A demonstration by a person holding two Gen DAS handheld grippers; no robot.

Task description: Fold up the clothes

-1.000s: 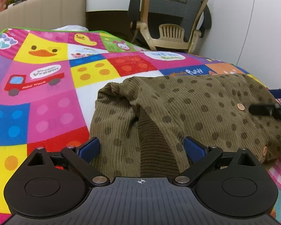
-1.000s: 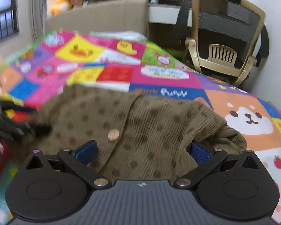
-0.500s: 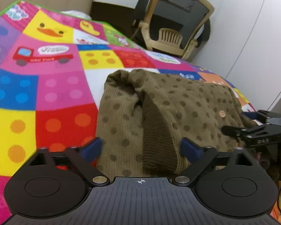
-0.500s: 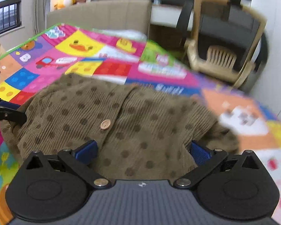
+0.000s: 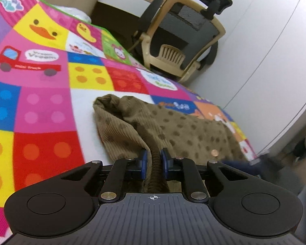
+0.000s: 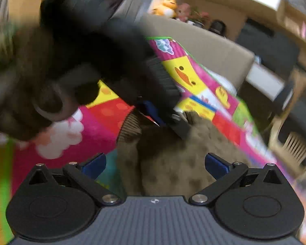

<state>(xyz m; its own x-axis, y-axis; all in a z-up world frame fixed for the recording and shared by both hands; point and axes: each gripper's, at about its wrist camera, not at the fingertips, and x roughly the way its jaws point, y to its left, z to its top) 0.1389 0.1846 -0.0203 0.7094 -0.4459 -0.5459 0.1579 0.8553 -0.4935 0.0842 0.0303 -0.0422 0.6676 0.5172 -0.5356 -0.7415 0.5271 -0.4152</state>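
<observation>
While your left gripper (image 5: 154,163) has its blue pads pinched nearly together on a ribbed edge of the brown dotted cardigan (image 5: 173,126), your right gripper (image 6: 155,166) is spread wide and holds nothing, with cloth lying between and just beyond its fingers. You look early in the fold: the cardigan lies bunched on the colourful play mat (image 5: 44,102), one flap already turned over on itself, with no neat rectangle yet. From your left claw the garment runs forward and off to the right, its long axis slanting that way, a button (image 5: 214,153) just right of the pads. In the right view, motion blur hides much, so judge the far edge cautiously.
</observation>
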